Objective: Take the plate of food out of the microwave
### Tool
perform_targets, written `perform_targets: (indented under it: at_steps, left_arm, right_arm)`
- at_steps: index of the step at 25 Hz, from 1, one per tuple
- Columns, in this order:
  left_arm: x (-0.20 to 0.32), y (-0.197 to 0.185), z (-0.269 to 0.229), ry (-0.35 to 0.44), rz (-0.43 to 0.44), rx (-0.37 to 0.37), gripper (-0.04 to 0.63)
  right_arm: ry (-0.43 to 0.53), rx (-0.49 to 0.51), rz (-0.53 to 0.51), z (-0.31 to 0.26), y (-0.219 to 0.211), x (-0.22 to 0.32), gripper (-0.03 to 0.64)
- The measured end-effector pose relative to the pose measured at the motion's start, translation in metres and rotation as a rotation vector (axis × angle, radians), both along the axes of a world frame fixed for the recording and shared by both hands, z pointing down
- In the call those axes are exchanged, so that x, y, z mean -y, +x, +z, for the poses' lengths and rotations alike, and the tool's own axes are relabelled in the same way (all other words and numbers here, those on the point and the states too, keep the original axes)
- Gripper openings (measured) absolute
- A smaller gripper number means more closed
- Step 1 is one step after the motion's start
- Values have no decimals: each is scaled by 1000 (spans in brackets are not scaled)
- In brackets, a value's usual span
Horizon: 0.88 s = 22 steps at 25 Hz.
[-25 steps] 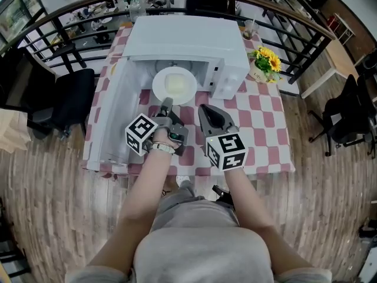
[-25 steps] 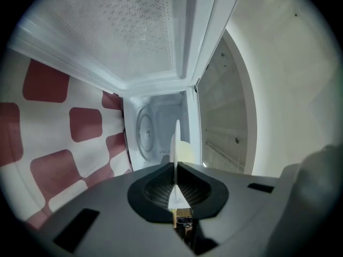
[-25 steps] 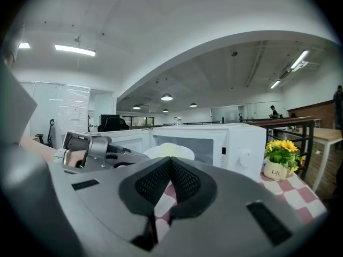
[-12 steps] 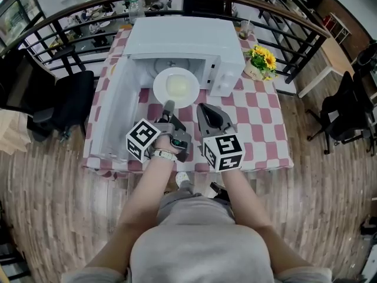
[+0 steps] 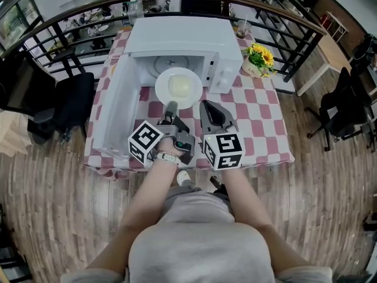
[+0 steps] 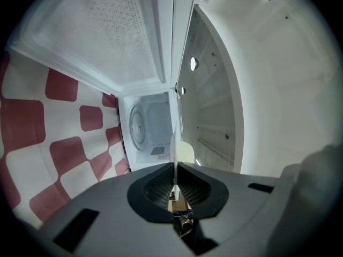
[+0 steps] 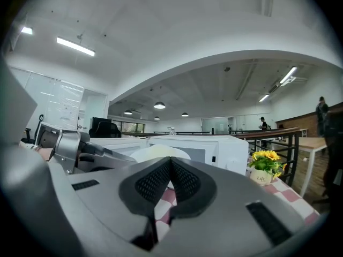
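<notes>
The white plate of pale food (image 5: 178, 87) sticks halfway out of the open white microwave (image 5: 182, 37). My left gripper (image 5: 171, 106) is shut on the plate's near rim. In the left gripper view the rim (image 6: 174, 157) runs edge-on as a thin white line between the closed pads, with the microwave's cavity (image 6: 150, 125) behind it. My right gripper (image 5: 211, 112) hovers just right of the left one above the tablecloth, shut and empty. In the right gripper view (image 7: 170, 162) the plate (image 7: 161, 152) shows just over the jaws.
The microwave door (image 5: 118, 105) hangs open to the left, over the table's left side. A pot of yellow flowers (image 5: 259, 61) stands right of the microwave. The red-and-white checked tablecloth (image 5: 259, 122) covers the table. A black railing (image 5: 283, 16) runs behind, and a black chair (image 5: 65, 105) stands at the left.
The plate has come slightly further out of the microwave toward me, still in the left gripper's hold. Both grippers sit a little nearer to me.
</notes>
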State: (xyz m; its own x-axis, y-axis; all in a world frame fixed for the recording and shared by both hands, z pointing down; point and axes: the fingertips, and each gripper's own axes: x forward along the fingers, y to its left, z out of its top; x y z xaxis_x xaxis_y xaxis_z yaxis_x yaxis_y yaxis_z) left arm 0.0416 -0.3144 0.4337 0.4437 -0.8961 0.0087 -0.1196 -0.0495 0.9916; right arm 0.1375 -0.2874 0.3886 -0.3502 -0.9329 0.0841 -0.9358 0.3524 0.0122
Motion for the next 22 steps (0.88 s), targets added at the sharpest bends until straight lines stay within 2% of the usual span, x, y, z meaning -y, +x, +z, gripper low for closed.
perform_targets:
  at_steps: [7,22]
  left_arm:
    - [-16,1,-5,29,3,-7,17]
    - [-27,-3,-11,49,12,-4,18]
  right_arm:
    - [21,22,44,-4,8,-13,25]
    - [18,2,39,-4,-2,-24,25]
